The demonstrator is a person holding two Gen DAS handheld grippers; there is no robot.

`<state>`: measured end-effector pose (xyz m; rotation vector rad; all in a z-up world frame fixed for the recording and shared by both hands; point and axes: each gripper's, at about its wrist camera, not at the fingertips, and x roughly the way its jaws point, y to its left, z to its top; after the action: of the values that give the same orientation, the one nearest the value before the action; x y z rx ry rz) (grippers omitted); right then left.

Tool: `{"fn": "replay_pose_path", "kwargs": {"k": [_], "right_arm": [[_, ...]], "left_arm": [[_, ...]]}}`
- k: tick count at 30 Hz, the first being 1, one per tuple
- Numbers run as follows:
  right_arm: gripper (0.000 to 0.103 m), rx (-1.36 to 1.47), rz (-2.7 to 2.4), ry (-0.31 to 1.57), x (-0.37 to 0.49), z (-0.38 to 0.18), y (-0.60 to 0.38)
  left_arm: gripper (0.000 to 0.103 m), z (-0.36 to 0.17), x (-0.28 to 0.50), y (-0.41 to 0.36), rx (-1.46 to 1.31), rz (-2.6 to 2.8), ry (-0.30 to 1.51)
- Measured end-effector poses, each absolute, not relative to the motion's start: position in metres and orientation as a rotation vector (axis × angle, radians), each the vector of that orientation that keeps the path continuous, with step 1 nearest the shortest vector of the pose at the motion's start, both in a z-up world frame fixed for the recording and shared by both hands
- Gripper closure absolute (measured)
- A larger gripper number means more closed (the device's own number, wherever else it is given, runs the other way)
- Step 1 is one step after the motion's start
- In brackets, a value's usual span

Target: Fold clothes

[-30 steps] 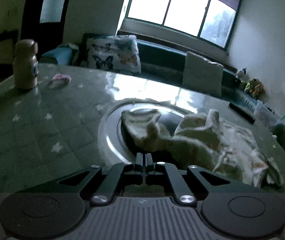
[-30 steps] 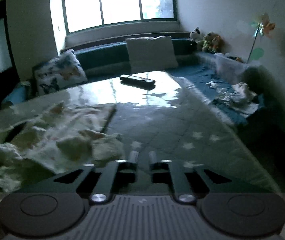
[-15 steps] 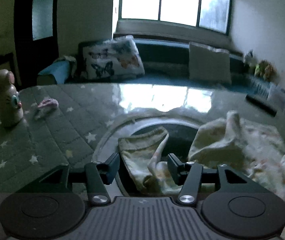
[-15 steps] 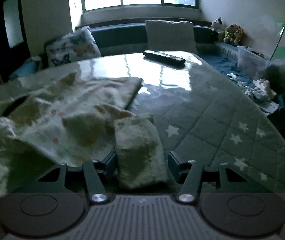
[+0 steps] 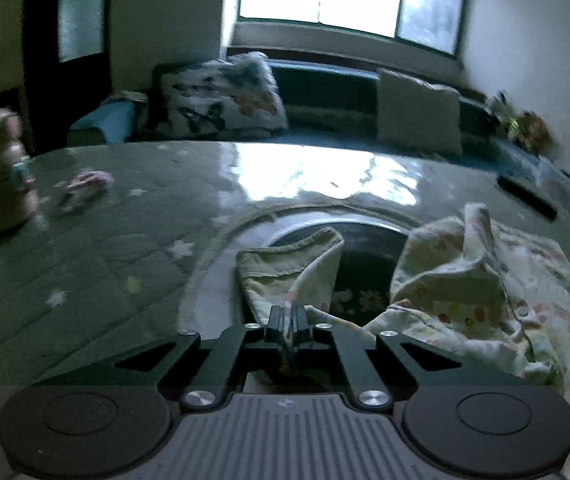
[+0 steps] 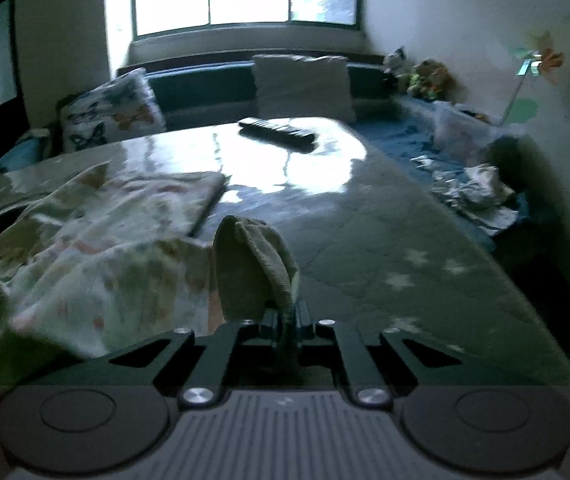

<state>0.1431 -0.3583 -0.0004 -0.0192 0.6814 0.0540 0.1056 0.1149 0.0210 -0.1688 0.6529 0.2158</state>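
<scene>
Both grippers, left gripper (image 5: 286,316) and right gripper (image 6: 285,316), are pinching cuffs of the soft, light, floppy garment (image 5: 465,284), fingers closed; it is sagging across the surface (image 6: 365,240).

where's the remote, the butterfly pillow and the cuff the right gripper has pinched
remote (image 6: 277,133), right wrist view, middle of its dark body
butterfly pillow (image 5: 225,100), left wrist view, centre of its printed face
cuff (image 6: 251,264), right wrist view, ribbed fabric above the shut fingers
</scene>
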Motion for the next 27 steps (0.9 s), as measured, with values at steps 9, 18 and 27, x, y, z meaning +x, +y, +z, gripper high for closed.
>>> {"fn": "replay_pose_path", "kwargs": {"k": [9,18,27], "right_arm": [[0.101,-0.001,-0.106,0.636,0.123,0.015,-0.404],[0.096,-0.004,-0.177,0.687,0.118,0.007,-0.425],[0.068,-0.026,-0.11,0.625,0.113,0.025,-0.408]], "left_arm": [[0.099,0.03,0.021,0.118,-0.256,0.273,0.594],[0.094,0.015,-0.033,0.117,-0.26,0.295,0.688],[0.048,0.045,-0.025,0.104,-0.105,0.286,0.596]]}}
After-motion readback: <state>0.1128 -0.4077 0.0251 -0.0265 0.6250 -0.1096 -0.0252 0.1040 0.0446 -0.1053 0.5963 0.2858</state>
